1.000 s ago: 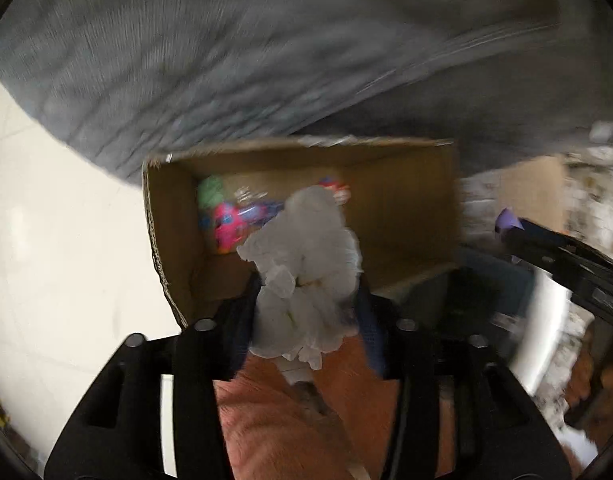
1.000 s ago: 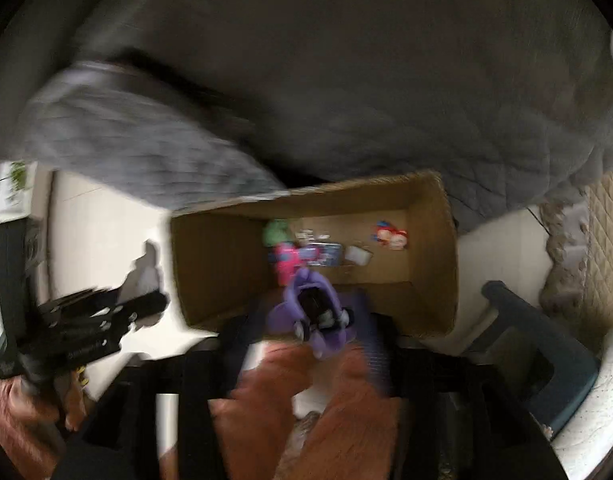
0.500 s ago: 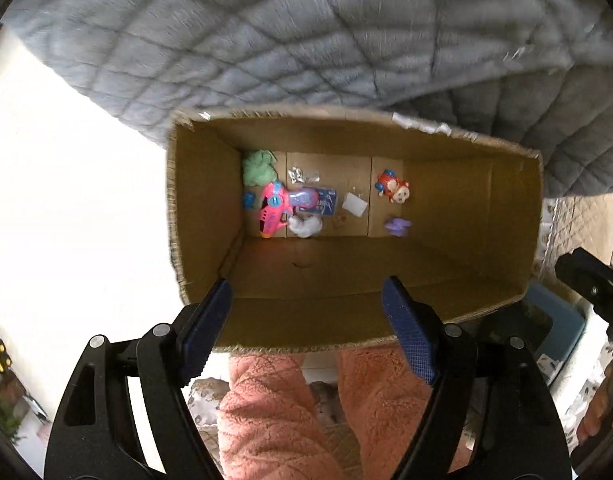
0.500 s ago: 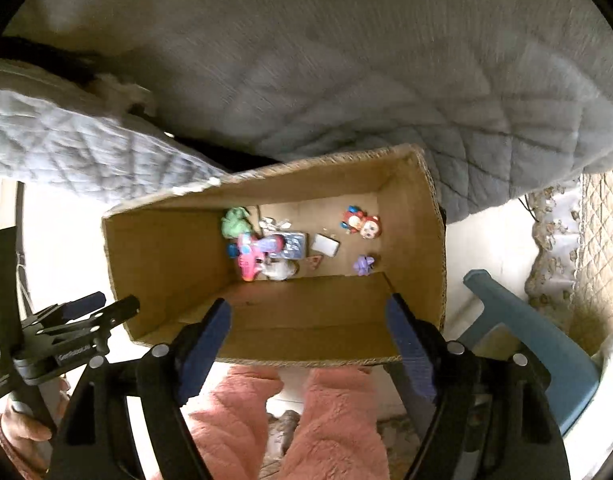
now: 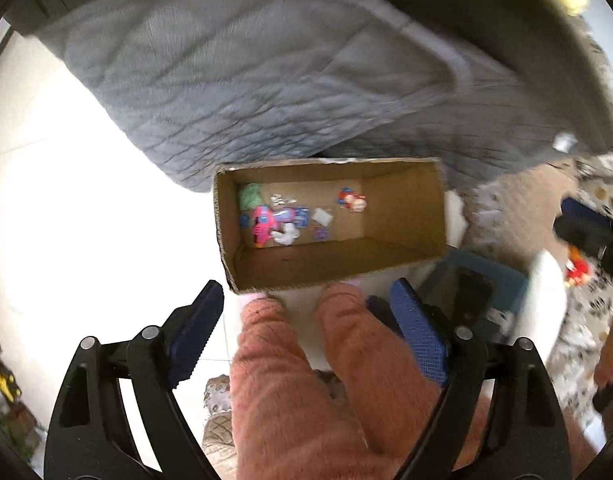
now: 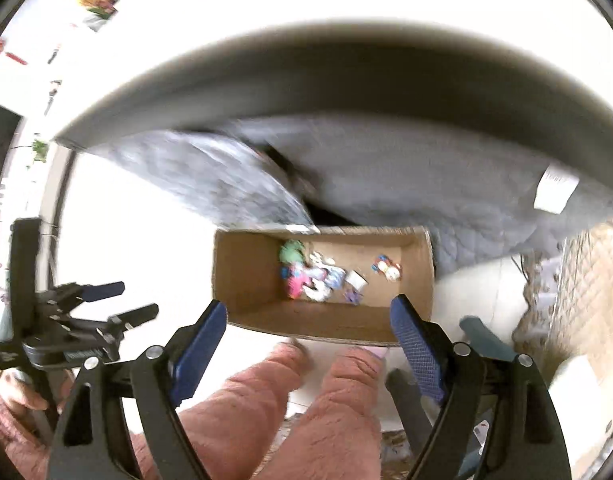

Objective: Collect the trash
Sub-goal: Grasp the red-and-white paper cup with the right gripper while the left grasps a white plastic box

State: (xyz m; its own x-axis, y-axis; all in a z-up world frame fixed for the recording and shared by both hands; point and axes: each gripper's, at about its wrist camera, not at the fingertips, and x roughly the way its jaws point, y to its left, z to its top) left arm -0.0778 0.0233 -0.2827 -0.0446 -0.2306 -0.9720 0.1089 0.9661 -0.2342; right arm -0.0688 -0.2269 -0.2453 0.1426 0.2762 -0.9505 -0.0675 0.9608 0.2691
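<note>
Left wrist view: the left gripper [image 5: 306,320] looks down at a cardboard box [image 5: 402,208] on the white floor [image 5: 86,220]. Its jaws have just been opening and stand wide, with nothing between them. The white tissue [image 5: 285,235] lies inside the box, beside a pink toy [image 5: 262,220]. The right gripper [image 6: 308,332] has been opening too and holds nothing. A small purple thing [image 6: 351,295] lies in the box. A grey quilt [image 5: 266,80] hangs behind the box.

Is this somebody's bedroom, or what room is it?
Probably a bedroom at home. A grey quilted blanket hangs down over a pale tiled floor, and a cardboard box of small toys and scraps stands beside it.
</note>
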